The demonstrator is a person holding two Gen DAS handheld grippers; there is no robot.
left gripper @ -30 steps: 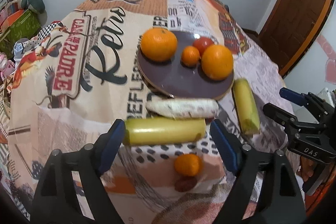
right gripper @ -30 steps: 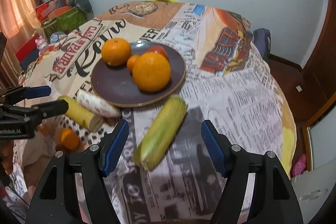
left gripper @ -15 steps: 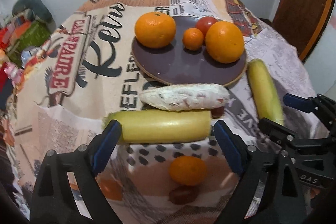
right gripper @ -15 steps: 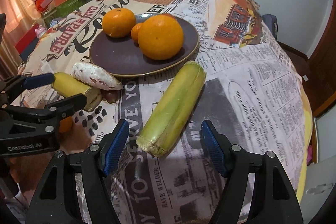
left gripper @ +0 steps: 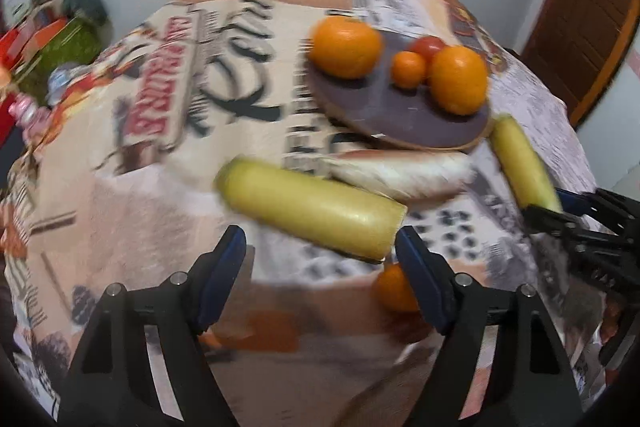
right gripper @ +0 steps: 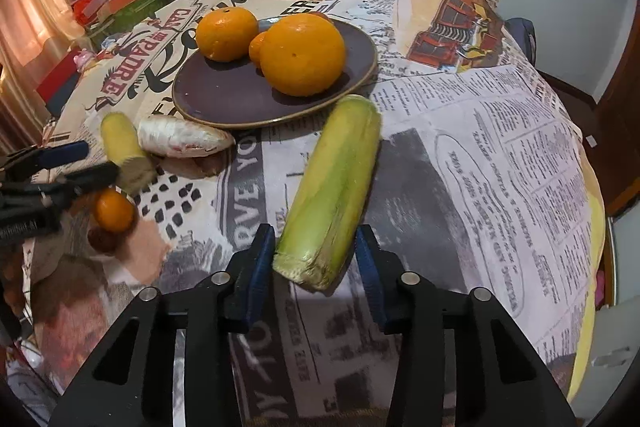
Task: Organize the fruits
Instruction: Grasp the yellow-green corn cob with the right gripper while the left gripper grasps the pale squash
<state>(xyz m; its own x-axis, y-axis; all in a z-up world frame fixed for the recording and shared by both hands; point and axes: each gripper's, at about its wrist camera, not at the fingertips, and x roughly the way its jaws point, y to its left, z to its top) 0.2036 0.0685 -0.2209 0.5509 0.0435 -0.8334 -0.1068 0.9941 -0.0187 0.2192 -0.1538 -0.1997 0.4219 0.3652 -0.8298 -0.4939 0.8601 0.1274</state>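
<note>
Newsprint-patterned cloth covers the round tabletop [right gripper: 500, 155], with a pale wall behind it and a brown wooden door [left gripper: 580, 19] at the right. Spread apart, the right gripper [right gripper: 316, 259] has its blue-padded fingers on either side of the near end of a green corn cob in its husk [right gripper: 334, 187], a narrow gap showing on each side, so it grips nothing. That cob lies on the cloth pointing toward a dark purple plate [right gripper: 224, 99], its far end just beside the rim. On the plate sit two large oranges [right gripper: 302, 55], a small tangerine [right gripper: 258, 49] between them, and a red tomato [left gripper: 428, 45] behind. Released as well, the left gripper [left gripper: 320, 259] hangs with its fingers wide before a yellow corn cob [left gripper: 312, 207], whose near end lies just beside the right-hand finger; that view is blurred. Behind this cob a white, red-flecked root vegetable [right gripper: 182, 141] lies along the plate's near edge, touching the cob. Another small tangerine [right gripper: 114, 213] rests on the cloth near the tabletop's edge, partly hidden behind the left gripper's finger.
</note>
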